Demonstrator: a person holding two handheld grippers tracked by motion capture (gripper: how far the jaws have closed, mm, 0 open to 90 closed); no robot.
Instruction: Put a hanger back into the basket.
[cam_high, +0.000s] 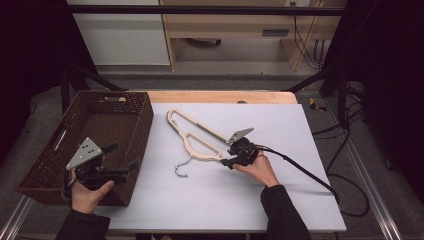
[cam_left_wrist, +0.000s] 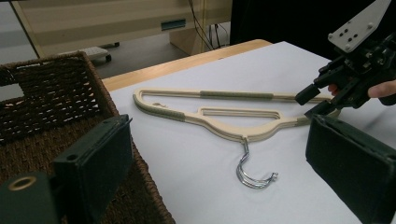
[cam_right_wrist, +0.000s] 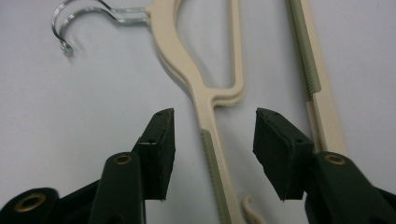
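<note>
Cream wooden hanger with a metal hook (cam_high: 196, 141) lying flat on the white tabletop (cam_high: 280, 200), beside the brown wicker basket (cam_high: 131, 108). Right gripper (cam_right_wrist: 214, 140) straddling one arm, not pinching. Left gripper (cam_left_wrist: 219, 163) wide open, over the basket's edge.

A dark brown woven basket (cam_high: 131, 116) is set on the left part of a white table surface (cam_high: 280, 150), its long side running along the surface's left edge. Beyond the basket, a strip of bare wooden tabletop (cam_high: 220, 96) is seen, and farther back a light wooden cabinet (cam_high: 240, 25). Black cables (cam_high: 307, 47) are hung to the right of that cabinet.
</note>
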